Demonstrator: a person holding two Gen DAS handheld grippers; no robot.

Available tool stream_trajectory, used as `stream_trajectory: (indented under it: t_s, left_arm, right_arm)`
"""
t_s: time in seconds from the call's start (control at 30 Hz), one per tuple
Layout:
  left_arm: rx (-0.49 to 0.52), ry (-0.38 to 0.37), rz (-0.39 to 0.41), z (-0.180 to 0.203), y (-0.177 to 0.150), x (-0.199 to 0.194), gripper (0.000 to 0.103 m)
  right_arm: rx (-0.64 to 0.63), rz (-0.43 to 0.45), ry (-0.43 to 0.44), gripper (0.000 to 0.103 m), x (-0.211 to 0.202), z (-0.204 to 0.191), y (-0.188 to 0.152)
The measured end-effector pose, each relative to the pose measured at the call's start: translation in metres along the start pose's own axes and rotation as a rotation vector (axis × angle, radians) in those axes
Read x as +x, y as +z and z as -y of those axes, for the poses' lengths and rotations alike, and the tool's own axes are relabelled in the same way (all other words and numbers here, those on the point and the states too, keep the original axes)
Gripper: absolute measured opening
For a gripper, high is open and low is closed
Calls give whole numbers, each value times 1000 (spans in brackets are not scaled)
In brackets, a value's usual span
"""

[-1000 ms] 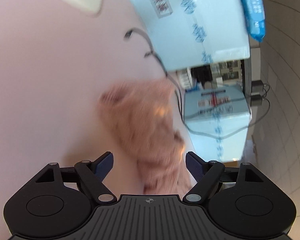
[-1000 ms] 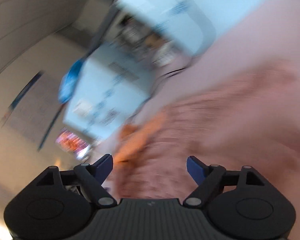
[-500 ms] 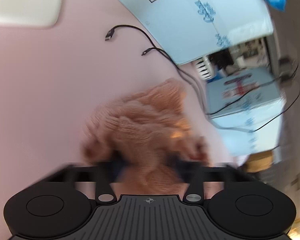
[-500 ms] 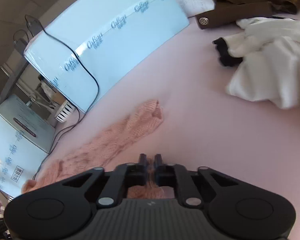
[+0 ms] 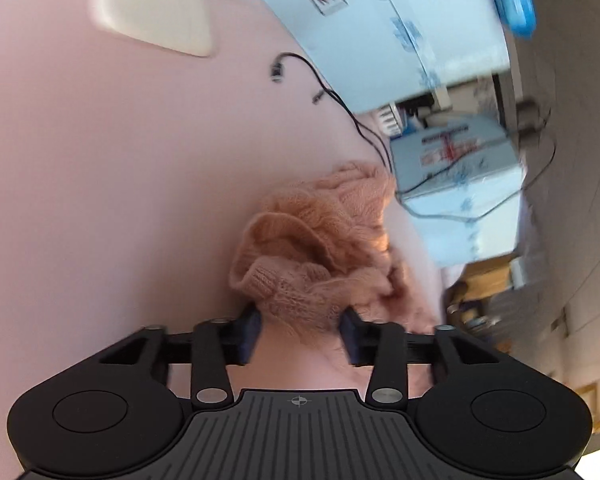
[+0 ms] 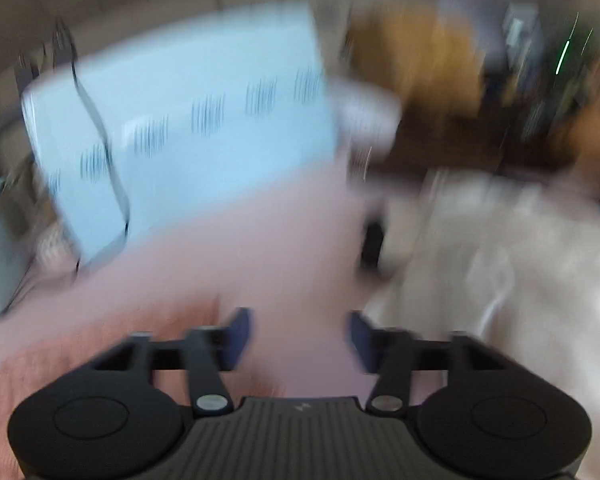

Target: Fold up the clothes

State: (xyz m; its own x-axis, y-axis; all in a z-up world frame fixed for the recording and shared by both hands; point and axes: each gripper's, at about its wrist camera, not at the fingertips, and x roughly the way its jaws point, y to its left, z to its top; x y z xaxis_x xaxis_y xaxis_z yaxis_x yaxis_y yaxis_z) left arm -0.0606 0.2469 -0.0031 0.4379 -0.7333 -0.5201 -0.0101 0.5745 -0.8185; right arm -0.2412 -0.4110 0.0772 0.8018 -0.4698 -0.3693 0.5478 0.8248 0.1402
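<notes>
2 pairs of tongs show, 1 in each wrist view, both over a pink surface [image 5: 100, 200].

From the left wrist view, a cream pad-like object [image 5: 152, 16] lies at the far left on the pink surface, and 2 black cable ends [image 5: 278, 70] rest to its right, near a pale blue box [image 5: 380, 32]. The left gripper [image 5: 300, 330] has its blue fingertips [image 5: 250, 332] spread apart, with the near end of a bunched pink knitted sweater [image 5: 320, 248] lying between them. The fuzzy knit fills most of the gap and seems to brush both pads, yet the jaws stand wide rather than pinched on it. The rest of the sweater heaps up just ahead of the tongs, toward the edge of the surface, where a second blue box [image 5: 456, 184] sits further right with a dark cable draped across it.

The right wrist view is badly blurred. Pink knit [image 6: 60, 360] smears across the lower left, beside and partly under the left finger. The right gripper [image 6: 300, 338] is released, fingers wide, with only bare pink surface between them. A blue box [image 6: 188, 152] stands behind, and a white garment [image 6: 500, 260] lies to the right, near the right finger.
</notes>
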Motion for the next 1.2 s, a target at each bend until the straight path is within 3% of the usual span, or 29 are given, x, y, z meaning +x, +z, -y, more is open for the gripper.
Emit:
stream_trajectory:
  t_s: [0.03, 0.07, 0.13, 0.17, 0.2, 0.23, 0.3, 0.37, 0.43, 0.53, 0.57, 0.6, 0.67, 0.7, 0.73, 0.83, 0.9, 0.93, 0.97, 1.0, 1.03, 1.1, 1.2]
  left_arm:
    - [33, 20, 60, 5, -2, -13, 73]
    - [61, 25, 101, 10, -5, -22, 73]
    - [107, -34, 143, 23, -11, -37, 75]
    - [123, -64, 139, 30, -13, -36, 76]
    - [148, -98, 129, 38, -17, -32, 77]
    - [166, -116, 118, 46, -19, -27, 77]
    - [203, -83, 81, 62, -23, -3, 77]
    - [249, -39, 47, 72, -29, 23, 77]
    - [264, -51, 1, 72, -38, 35, 77]
    - [297, -91, -57, 76, -53, 51, 77]
    - [307, -95, -68, 76, -58, 53, 77]
    - [315, -97, -80, 77, -64, 56, 77]
    - [312, -98, -93, 75, -71, 58, 77]
    - [300, -103, -100, 71, -72, 58, 77]
    - [287, -116, -103, 66, -73, 56, 77]
    - [266, -143, -95, 60, -72, 55, 77]
    - [262, -140, -91, 59, -71, 55, 77]
    - [267, -137, -91, 59, -72, 55, 77]
    - [273, -134, -90, 60, -73, 55, 77]
    - [277, -132, -90, 60, -73, 56, 77]
    - [279, -132, -91, 60, -73, 56, 77]
    - [283, -130, -93, 59, -73, 54, 77]
    - [299, -120, -87, 63, -73, 52, 77]
  right_arm:
    - [-47, 63, 65, 67, -15, -16, 5]
    - [-52, 43, 196, 69, -21, -28, 10]
    - [3, -142, 571, 75, -18, -58, 16]
    - [54, -283, 748, 75, -8, -79, 13]
    - [100, -422, 901, 75, 3, -101, 9]
    - [124, -544, 973, 75, 15, -128, 3]
    - [80, -654, 947, 75, 28, -177, -5]
    - [-34, -625, 765, 76, 35, -229, -13]
    - [-89, -585, 610, 83, 40, -265, -19]
    - [-155, -658, 599, 81, 52, -297, -30]
    - [-167, -671, 600, 69, 53, -302, -34]
    - [-192, -667, 592, 50, 51, -305, -40]
    - [-205, -619, 588, 24, 50, -303, -42]
    - [-184, -596, 609, 15, 50, -299, -41]
    - [-163, -582, 631, 15, 45, -296, -40]
    - [-35, -473, 835, 14, 36, -268, -19]
    - [83, -362, 1081, 20, 25, -234, -5]
    - [115, -364, 1084, 24, 26, -219, -5]
    - [146, -365, 1087, 44, 27, -205, -5]
    - [177, -377, 1061, 73, 30, -191, -6]
    - [203, -411, 967, 82, 36, -181, -10]
    - [259, -506, 789, 82, 55, -156, -21]
    - [316, -612, 737, 79, 63, -138, -28]
